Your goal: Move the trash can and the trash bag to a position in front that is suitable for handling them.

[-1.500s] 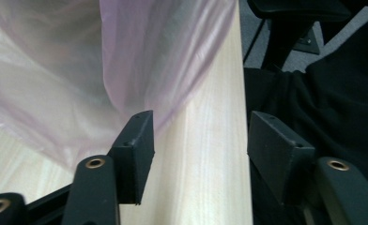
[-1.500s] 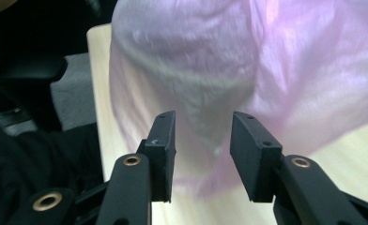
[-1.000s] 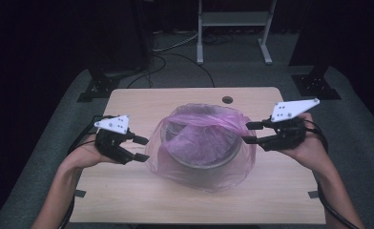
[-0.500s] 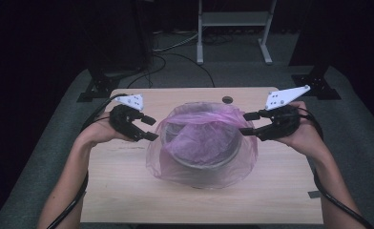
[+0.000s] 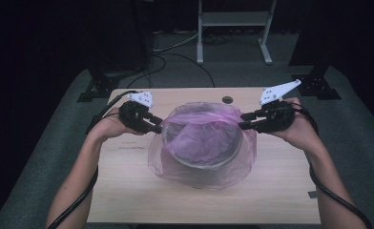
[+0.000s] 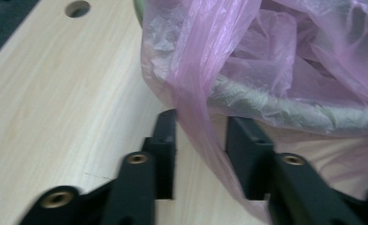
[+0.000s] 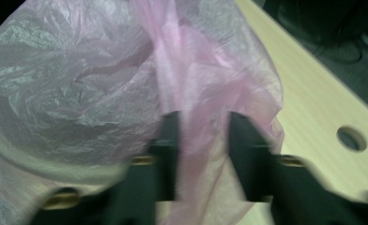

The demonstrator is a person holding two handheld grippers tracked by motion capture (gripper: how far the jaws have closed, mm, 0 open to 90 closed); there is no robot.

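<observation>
We pinch the bag [image 5: 202,143] film at both sides of the bowl [image 5: 209,160] (mid-table) and grip evenly before pulling. The left gripper [image 6: 200,133] and right gripper [image 7: 201,133] have just been closing; both stand partly apart, film between them, not yet clamped.

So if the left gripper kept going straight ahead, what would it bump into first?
Probably the pink plastic bag: a fold already hangs between the left gripper jaws, which have just been closing. Behind it sits the metal bowl.
</observation>
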